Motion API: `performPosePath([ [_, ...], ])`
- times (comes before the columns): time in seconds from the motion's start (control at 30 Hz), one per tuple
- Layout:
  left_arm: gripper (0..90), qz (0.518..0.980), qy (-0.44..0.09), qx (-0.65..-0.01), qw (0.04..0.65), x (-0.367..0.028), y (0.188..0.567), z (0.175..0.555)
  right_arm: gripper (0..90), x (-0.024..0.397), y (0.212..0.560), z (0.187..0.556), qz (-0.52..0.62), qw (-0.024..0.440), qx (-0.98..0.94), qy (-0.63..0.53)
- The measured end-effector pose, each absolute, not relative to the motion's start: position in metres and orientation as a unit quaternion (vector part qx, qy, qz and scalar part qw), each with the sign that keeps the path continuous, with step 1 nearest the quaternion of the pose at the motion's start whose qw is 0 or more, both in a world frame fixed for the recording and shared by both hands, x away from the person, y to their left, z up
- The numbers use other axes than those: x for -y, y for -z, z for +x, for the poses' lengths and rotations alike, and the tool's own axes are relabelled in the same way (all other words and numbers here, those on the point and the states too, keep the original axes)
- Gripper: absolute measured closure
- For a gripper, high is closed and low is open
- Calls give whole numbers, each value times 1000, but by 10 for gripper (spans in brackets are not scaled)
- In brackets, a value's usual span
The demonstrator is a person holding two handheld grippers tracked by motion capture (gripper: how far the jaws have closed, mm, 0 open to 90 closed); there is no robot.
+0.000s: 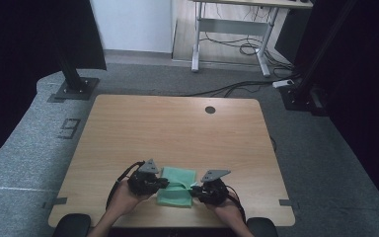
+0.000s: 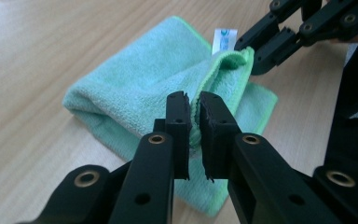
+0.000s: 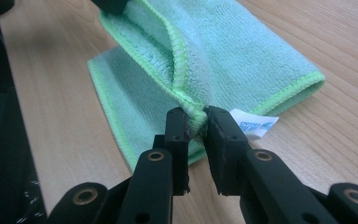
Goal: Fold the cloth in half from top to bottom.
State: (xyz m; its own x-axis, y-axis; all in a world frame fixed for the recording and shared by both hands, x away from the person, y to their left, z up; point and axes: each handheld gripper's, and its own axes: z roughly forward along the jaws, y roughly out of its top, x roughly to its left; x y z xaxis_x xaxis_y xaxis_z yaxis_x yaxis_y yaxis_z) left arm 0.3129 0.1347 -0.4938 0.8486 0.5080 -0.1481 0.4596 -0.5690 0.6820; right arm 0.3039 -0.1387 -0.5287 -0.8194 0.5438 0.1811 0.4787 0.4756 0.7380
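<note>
A folded green microfibre cloth [image 1: 177, 186] lies near the front edge of the wooden table [image 1: 177, 128]. My left gripper [image 1: 164, 183] is at its left side, shut on a raised fold of the cloth [image 2: 135, 88]. In the left gripper view the pads [image 2: 179, 116] pinch the hem between them. My right gripper [image 1: 193, 190] is at the cloth's right side, shut on a bunched corner of the cloth [image 3: 223, 51], beside a white label [image 3: 254, 125]. The right gripper [image 2: 256, 58] also appears at the top of the left gripper view, clamped on the far end of the same raised hem.
A round cable hole [image 1: 210, 109] sits at the table's far edge. Beyond it stand a white desk frame [image 1: 232, 37] with cables on the floor and black stand bases [image 1: 74, 89] at both sides. Bare tabletop stretches behind the cloth.
</note>
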Motion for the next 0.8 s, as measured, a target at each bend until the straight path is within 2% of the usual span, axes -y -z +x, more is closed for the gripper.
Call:
performPosePath([
  [0.3,782,887,-24,-293,355,-143,524,303,776,130,538,299,287,26,-872,-395],
  [0.43,787,889,-34,-293,351,-140,529,307,814,124,540,298,280,43,-880,-380],
  [0.63,804,885,-53,-298,354,-135,532,325,824,125,541,316,290,53,-877,-380],
  [0.8,807,873,-64,-316,367,-126,535,357,825,129,541,342,313,66,-869,-378],
])
